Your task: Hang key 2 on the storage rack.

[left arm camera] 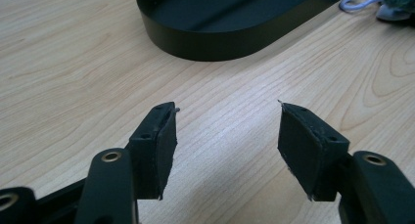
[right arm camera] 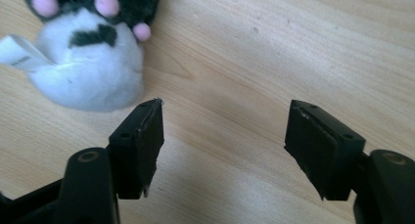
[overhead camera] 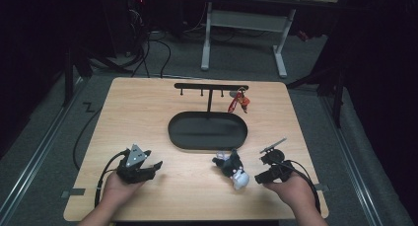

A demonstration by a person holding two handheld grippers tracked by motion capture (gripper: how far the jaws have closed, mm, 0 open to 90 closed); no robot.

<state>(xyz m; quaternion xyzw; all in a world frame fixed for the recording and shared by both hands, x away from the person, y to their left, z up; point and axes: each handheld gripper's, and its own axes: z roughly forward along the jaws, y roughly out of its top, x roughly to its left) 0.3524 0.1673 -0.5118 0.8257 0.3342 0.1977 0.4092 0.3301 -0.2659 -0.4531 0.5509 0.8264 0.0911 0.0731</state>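
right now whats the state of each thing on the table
black-and-white plush toy: lying on the wooden table, free of both jaws
black oval metal tray: empty
black hook rack: upright, red keychain hanging
left gripper: open, empty
right gripper: open, empty, beside the toy

A plush toy [overhead camera: 231,169] lies on the table [overhead camera: 148,107] just beside the right gripper [overhead camera: 264,175], near the black tray [overhead camera: 207,131].

black oval metal tray [overhead camera: 207,137]: table centre | black T-shaped hook rack [overhead camera: 211,87]: rising from tray's far side | red keychain [overhead camera: 238,101]: hanging at rack's right end | light wooden table [overhead camera: 148,112]
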